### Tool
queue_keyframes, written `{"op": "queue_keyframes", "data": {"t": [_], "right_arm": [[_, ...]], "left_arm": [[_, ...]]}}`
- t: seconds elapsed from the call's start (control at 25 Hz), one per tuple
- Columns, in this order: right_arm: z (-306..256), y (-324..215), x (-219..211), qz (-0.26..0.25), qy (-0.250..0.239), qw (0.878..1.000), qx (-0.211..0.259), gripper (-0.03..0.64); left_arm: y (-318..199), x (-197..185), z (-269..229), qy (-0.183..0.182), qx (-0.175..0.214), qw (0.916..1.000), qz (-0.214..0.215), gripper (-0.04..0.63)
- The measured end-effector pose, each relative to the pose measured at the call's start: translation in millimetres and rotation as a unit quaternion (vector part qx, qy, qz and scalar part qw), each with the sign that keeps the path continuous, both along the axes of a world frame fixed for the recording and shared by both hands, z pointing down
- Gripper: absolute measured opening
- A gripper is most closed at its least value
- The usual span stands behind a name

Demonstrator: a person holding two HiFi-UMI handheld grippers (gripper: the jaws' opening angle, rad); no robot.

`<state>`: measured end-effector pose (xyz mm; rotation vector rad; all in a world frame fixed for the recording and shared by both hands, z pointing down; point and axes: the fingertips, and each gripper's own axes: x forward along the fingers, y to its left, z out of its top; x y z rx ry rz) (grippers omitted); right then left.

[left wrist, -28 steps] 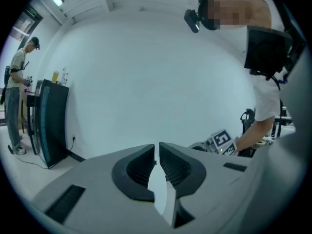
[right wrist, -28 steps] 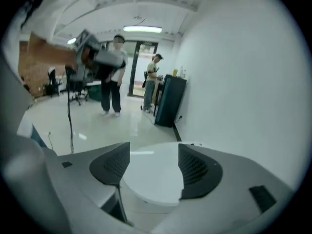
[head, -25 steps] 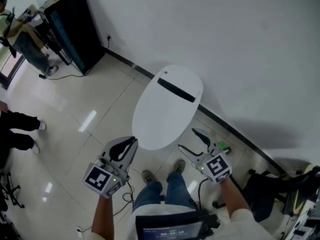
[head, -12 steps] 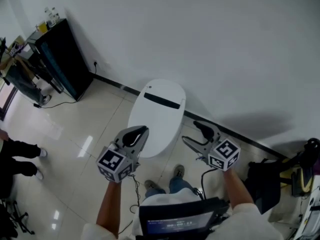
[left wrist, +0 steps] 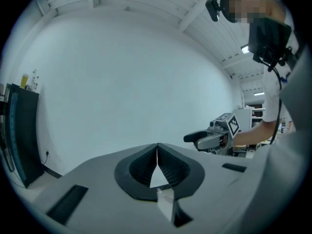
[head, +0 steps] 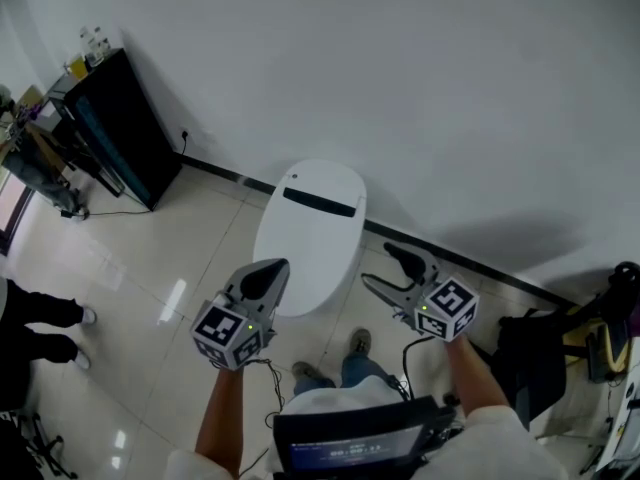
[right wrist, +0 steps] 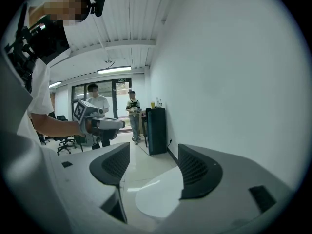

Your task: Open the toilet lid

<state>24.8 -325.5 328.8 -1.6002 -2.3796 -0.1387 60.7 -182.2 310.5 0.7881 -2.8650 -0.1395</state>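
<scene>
Toilet lid (head: pixel 308 230) lies shut; left hand-held gripper (head: pixel 266 276) closed, right hand-held gripper (head: pixel 380 267) open, both empty; its glossy edge could slip free.

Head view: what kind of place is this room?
Probably an office or lab, not a real bathroom: the white toilet stands on a tiled floor near a black cabinet, with an office chair beyond.

You can read no text here. The cube (head: pixel 222 330) on your left tongs (head: pixel 270 271) and the cube (head: pixel 447 306) on your right tongs (head: pixel 378 266) carry only black-and-white square markers. The lines on the screen (head: pixel 350 455) are too blurred.
</scene>
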Motion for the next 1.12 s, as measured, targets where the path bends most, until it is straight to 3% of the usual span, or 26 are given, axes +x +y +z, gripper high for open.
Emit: {"op": "queue_keyframes", "data": {"t": [0.2, 0.44, 0.6, 0.8, 0.92, 1.12], "right_arm": [[-2.2, 2.4, 2.6, -0.004, -0.006, 1.0, -0.002, 0.311], [9.4, 3.3, 8.9, -0.009, -0.005, 1.0, 0.021, 0.312], [33.0, 5.3, 16.0, -0.013, -0.021, 0.998, 0.064, 0.311], [85.0, 1.7, 21.8, -0.017, -0.063, 0.986, 0.153, 0.312], [112.3, -4.7, 16.0, -0.05, -0.113, 0.968, 0.218, 0.312], [154.3, -20.6, 3.6, -0.152, -0.225, 0.91, 0.313, 0.313]], "left_arm": [[5.1, 2.3, -12.7, -0.027, 0.006, 0.9994, -0.022, 0.031], [4.3, 12.2, -12.4, -0.025, -0.007, 0.9995, -0.02, 0.029], [7.7, 20.6, -4.8, -0.035, -0.022, 0.9988, -0.028, 0.031], [8.9, 37.7, 26.4, -0.012, -0.028, 0.9985, -0.045, 0.029], [6.0, 37.4, 40.6, -0.03, -0.038, 0.997, -0.06, 0.029], [-12.7, 33.8, 69.3, -0.013, -0.041, 0.9948, -0.092, 0.029]]}}
